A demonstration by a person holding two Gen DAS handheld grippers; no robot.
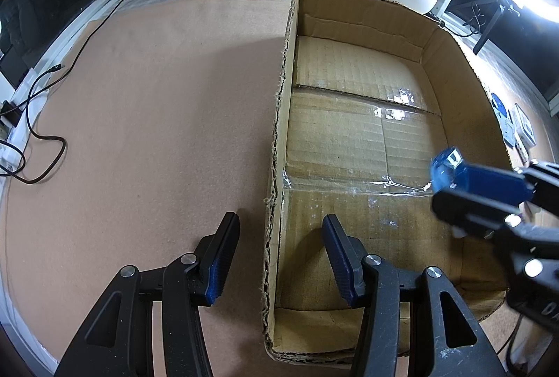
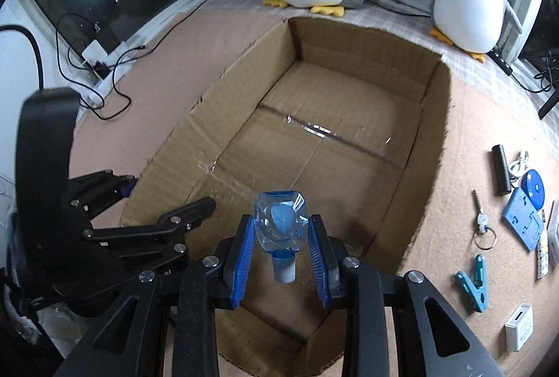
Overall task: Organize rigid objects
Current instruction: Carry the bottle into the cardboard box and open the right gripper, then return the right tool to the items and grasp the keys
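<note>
Right gripper [image 2: 281, 263] clamped on clear blue bottle [image 2: 279, 223] over cardboard box [image 2: 433, 146]; left gripper [image 1: 279, 258] straddles box's left wall, pads apart from it, nothing held.

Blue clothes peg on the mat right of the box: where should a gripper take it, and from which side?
Grip the blue clothes peg across its near end, where the two legs meet, coming straight down from above. It lies flat on the mat with its legs splayed at the far end, so the joined end probably gives the surest pinch.
</note>
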